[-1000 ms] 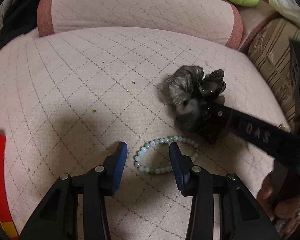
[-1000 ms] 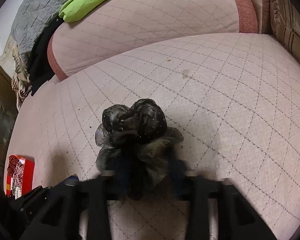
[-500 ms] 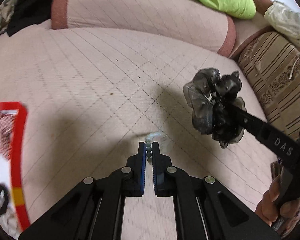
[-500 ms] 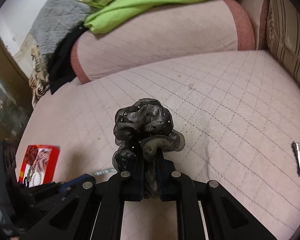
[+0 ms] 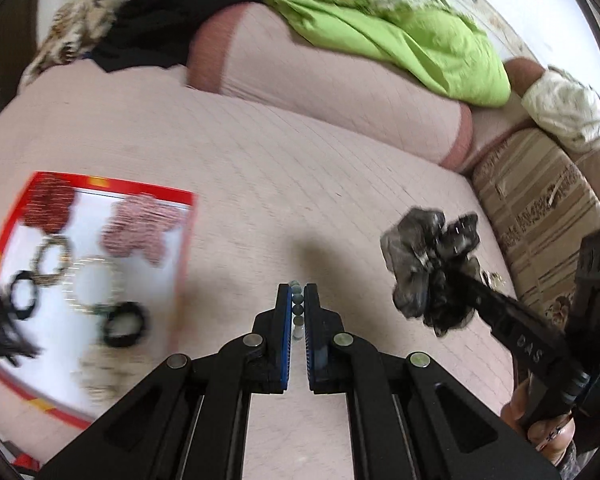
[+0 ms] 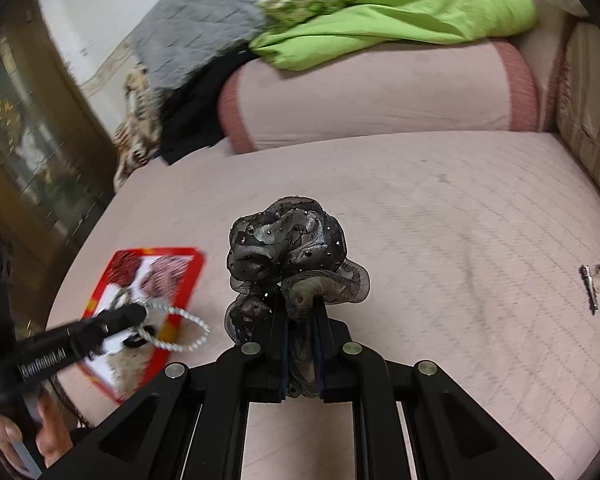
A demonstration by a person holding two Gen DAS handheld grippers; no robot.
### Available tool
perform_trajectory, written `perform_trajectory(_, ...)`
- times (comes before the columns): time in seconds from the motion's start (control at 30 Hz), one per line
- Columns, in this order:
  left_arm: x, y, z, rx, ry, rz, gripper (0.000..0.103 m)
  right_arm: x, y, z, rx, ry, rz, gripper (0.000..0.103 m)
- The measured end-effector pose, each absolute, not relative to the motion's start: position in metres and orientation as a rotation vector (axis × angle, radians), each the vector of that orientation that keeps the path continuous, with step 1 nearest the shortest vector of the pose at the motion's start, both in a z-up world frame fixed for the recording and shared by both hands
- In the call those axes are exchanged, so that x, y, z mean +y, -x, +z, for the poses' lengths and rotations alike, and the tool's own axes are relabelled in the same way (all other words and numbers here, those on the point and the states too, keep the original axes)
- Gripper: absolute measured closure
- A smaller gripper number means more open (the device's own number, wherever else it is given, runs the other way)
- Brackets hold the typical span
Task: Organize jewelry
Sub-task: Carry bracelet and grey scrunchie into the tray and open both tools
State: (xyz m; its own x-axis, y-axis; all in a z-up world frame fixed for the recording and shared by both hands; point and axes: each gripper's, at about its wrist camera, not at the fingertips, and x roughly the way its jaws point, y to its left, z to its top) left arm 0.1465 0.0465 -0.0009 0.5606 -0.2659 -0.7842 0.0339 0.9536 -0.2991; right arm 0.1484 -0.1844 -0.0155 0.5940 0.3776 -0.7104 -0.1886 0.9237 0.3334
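Two grippers, each closed on one piece of jewelry, held above a pink quilted sofa seat (image 5: pixel 260 168).

Left gripper (image 5: pixel 297 312): clamped on a pale bead bracelet (image 5: pixel 297 300), its loop dangling over the tray's edge in the right wrist view. Right gripper (image 6: pixel 302 320): pinching a black sheer scrunchie (image 6: pixel 288 248) clear of the seat. Red-rimmed tray (image 5: pixel 188 232) lay on the seat, blurred, holding scrunchies, rings and bands. Green cloth (image 6: pixel 400 12) lay on the back cushion.
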Motion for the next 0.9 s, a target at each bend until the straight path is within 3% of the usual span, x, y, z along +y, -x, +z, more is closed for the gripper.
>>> perform_trajectory(0.4,0.175,-0.108,-0.004,0.949,0.383,0.005,0.098,-0.063,-0.13,-0.013,0.926,-0.107,0.515,0.092)
perform_trajectory(0.9,0.24,-0.099,-0.068,1.02,0.417,0.169,0.098,0.04,-0.178,-0.056,1.045,-0.017,0.56,0.092)
